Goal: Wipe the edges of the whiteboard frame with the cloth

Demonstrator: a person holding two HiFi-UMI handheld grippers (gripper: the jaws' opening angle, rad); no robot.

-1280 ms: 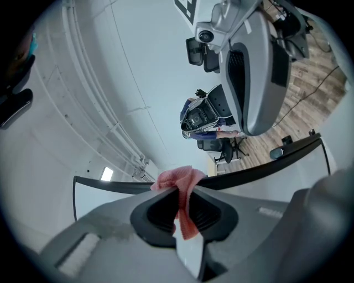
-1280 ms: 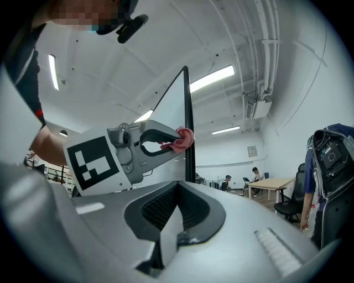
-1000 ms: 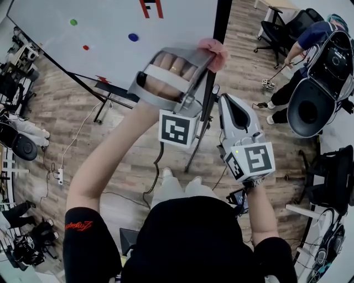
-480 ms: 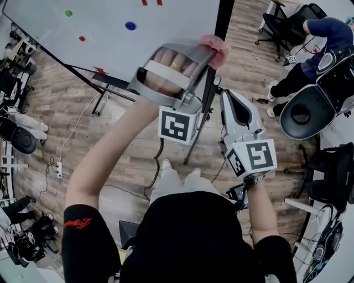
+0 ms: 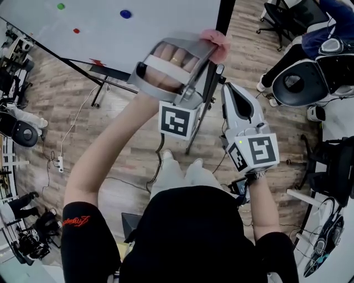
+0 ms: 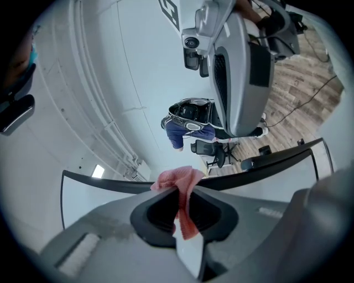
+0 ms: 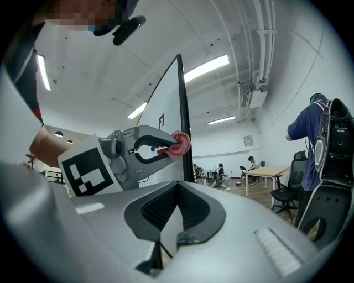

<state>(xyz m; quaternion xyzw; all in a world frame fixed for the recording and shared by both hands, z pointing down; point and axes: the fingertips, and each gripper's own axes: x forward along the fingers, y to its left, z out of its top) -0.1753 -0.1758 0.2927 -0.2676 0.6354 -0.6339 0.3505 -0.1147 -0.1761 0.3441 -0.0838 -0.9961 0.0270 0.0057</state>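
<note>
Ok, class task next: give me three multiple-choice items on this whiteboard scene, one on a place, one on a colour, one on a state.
1. Where is the cloth? A on the floor; B at the whiteboard's black side frame; C on a chair.
2. What colour is the cloth? A blue; B green; C pink.
3. How is the right gripper? A shut, empty; B shut on the cloth; C wide open.
Key: 1 B, the left gripper holds it against the frame; 2 C, it shows pink in every view; 3 A, its jaws meet with nothing between them.
</note>
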